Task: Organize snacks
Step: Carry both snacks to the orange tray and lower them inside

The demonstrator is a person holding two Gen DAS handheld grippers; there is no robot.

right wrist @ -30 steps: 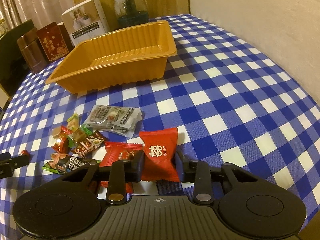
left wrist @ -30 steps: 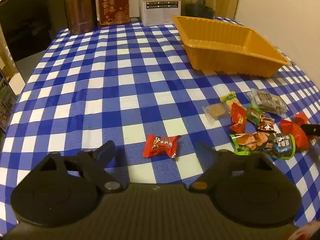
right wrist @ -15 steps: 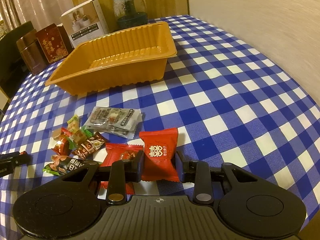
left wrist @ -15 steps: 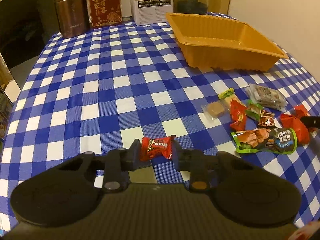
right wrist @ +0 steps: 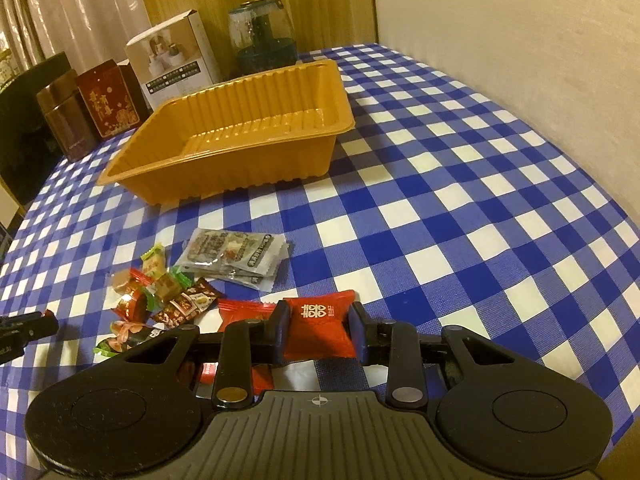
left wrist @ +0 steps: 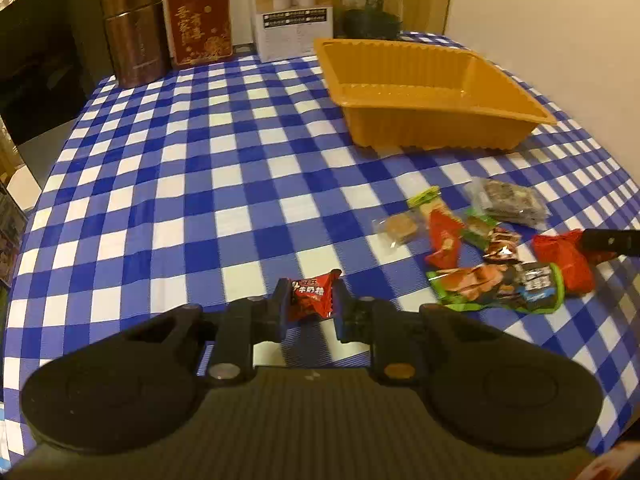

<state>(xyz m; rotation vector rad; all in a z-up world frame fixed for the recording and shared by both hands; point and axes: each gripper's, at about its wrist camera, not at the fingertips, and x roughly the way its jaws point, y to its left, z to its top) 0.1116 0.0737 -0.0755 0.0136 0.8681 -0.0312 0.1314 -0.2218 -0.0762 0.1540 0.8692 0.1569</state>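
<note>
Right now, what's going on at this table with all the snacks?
A person is sorting snacks with a gripper in each hand. The left gripper is shut on a small red candy, and the right gripper is shut on a red packet. The orange tray on the checked tablecloth holds nothing yet. The other snacks lie in a loose pile in front of the tray.

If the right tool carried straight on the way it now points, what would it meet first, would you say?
Probably the checked tablecloth just beyond the red candy it grips, since it tilts downward; the orange tray lies further on, left of that line.
</note>
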